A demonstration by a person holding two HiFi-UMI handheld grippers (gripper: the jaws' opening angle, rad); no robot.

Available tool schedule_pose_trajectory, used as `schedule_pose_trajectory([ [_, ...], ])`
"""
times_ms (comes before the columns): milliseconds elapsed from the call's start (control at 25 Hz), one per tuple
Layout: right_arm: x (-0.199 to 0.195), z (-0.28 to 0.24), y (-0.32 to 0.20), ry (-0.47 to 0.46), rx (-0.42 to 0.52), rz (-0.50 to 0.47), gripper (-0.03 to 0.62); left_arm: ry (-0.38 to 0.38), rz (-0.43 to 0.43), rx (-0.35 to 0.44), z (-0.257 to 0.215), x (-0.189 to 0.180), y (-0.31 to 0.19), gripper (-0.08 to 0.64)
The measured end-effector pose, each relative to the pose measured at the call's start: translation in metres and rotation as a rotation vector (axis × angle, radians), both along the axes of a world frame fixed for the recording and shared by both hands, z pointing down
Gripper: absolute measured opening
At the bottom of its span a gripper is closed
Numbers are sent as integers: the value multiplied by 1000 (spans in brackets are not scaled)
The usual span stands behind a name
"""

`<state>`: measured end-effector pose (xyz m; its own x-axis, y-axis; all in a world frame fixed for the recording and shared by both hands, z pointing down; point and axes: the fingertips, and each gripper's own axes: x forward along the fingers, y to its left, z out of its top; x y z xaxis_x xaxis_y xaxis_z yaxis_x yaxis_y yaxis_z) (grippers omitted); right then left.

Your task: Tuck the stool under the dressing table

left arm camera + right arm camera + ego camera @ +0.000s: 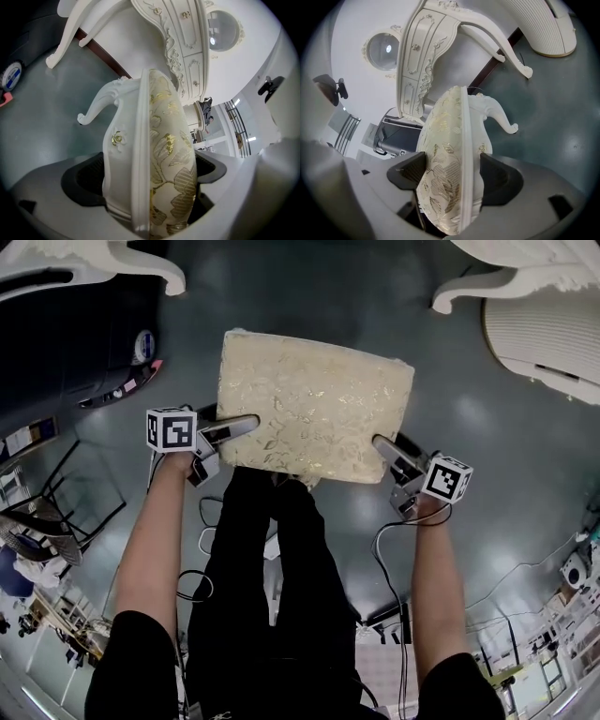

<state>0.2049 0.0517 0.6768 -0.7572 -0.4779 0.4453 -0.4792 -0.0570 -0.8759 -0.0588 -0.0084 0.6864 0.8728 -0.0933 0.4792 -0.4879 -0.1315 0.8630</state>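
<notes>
The stool (314, 409) has a cream cushion with a gold leaf pattern, a white frame and curved white legs. I hold it by two opposite edges over the grey floor. My left gripper (234, 427) is shut on its left edge and my right gripper (389, 451) on its right edge. In the left gripper view the seat edge (154, 154) fills the gap between the dark pads (82, 180). The right gripper view shows the same grip on the seat (450, 159). The white carved dressing table (183, 42) stands ahead, its curved legs (141, 263) showing at the top of the head view.
A white ribbed piece (544, 334) stands on the floor at the far right, beside the table's other leg (478, 287). A black object (75, 343) sits at the left. Cables (394, 549) trail near the person's legs. Clutter lines the near corners.
</notes>
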Motion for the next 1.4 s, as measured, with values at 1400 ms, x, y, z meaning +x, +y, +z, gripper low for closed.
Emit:
schedule_pose_trajectory([
  [1400, 25, -7, -285, 108, 193, 74, 368, 48, -93, 73, 6, 21, -263, 581],
])
